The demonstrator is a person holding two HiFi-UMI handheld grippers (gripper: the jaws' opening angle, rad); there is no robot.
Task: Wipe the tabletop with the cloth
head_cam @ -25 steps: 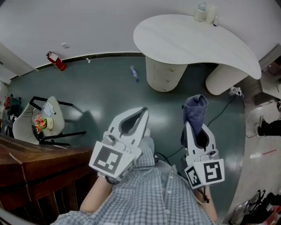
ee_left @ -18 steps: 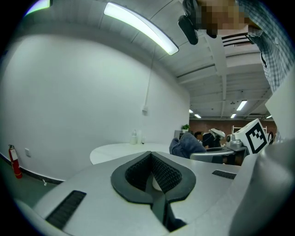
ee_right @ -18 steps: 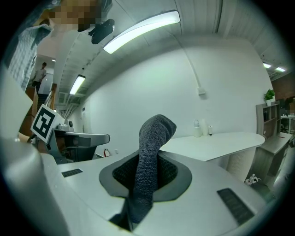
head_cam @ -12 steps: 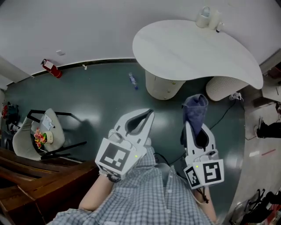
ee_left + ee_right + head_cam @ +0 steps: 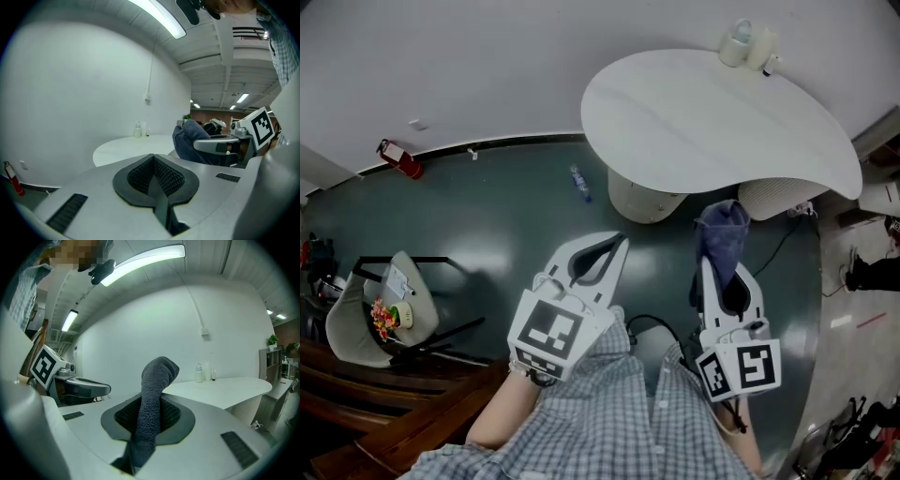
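Note:
A white curved tabletop (image 5: 712, 117) stands ahead of me, also seen as tabletop (image 5: 225, 387) and tabletop (image 5: 126, 147). My right gripper (image 5: 719, 272) is shut on a dark blue cloth (image 5: 719, 234), which sticks up out of the jaws; the cloth (image 5: 152, 399) fills the middle of the right gripper view. My left gripper (image 5: 600, 248) is shut with nothing in it, held level beside the right one, both short of the table's near edge. The left gripper view shows the cloth (image 5: 192, 140) in the other gripper.
Small bottles (image 5: 748, 42) stand at the table's far edge. Two ribbed pedestals (image 5: 642, 197) hold the table up. On the green floor lie a plastic bottle (image 5: 579, 183), a red fire extinguisher (image 5: 398, 159) and cables (image 5: 787, 230). A chair (image 5: 380, 305) stands at left.
The view has shifted slightly: the table and floor objects sit a little differently in frame. Both grippers keep their pose, the right one still holding the cloth.

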